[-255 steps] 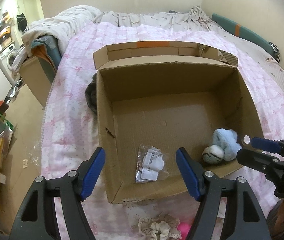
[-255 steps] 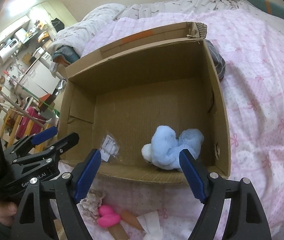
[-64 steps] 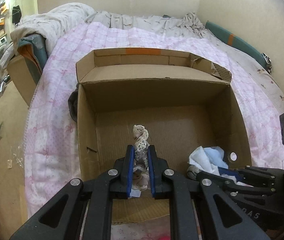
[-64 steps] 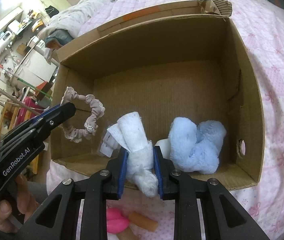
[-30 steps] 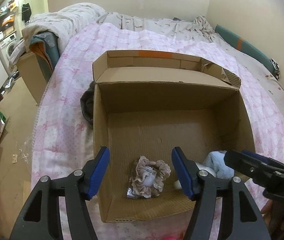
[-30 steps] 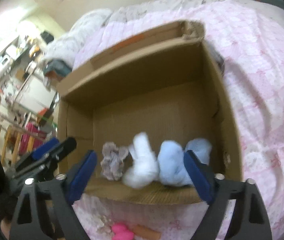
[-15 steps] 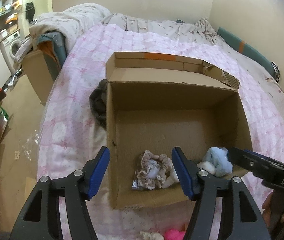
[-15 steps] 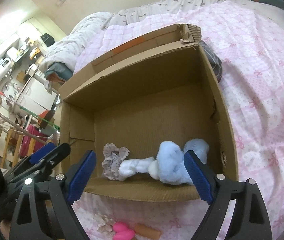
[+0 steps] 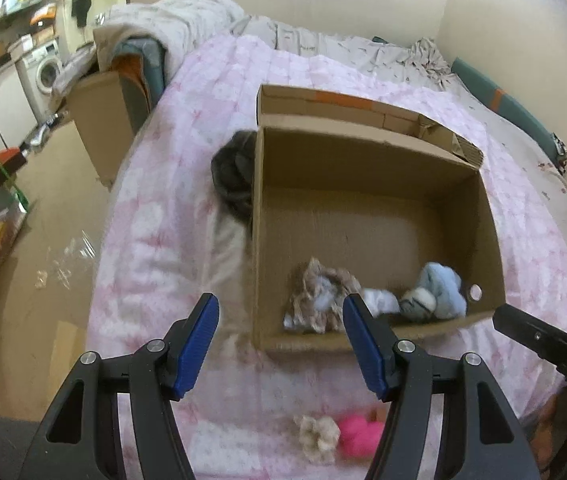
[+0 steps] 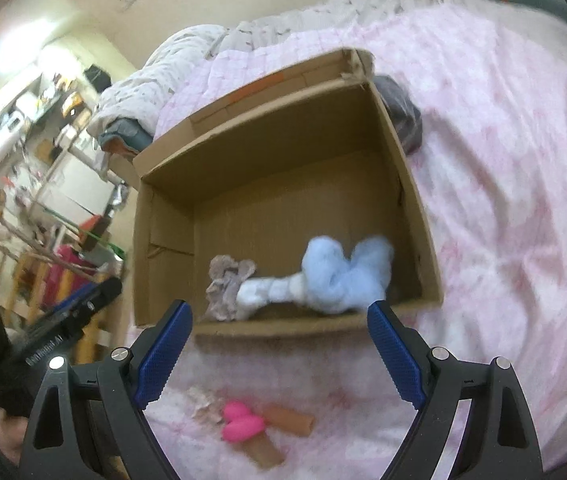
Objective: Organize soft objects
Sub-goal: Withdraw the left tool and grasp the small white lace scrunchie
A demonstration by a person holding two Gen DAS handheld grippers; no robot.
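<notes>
- Both jaws spread and empty: left gripper [image 9: 281, 338], right gripper [image 10: 279, 344].
- Still outside, near of the cardboard box [image 10: 411, 184]: cream scrunchie [image 9: 317, 442], pink toy [image 10: 241, 426].
- Risk: snagging the pink quilt [image 9: 155, 240]; grabbing both at once, since touching.

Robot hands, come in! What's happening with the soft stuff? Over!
Both grippers open, empty. Scrunchie, white cloth, blue plush in box. Pink toy outside on bed. Nothing blocking.

Left gripper [image 9: 279, 344] and right gripper [image 10: 279, 356] agape, empty.
</notes>
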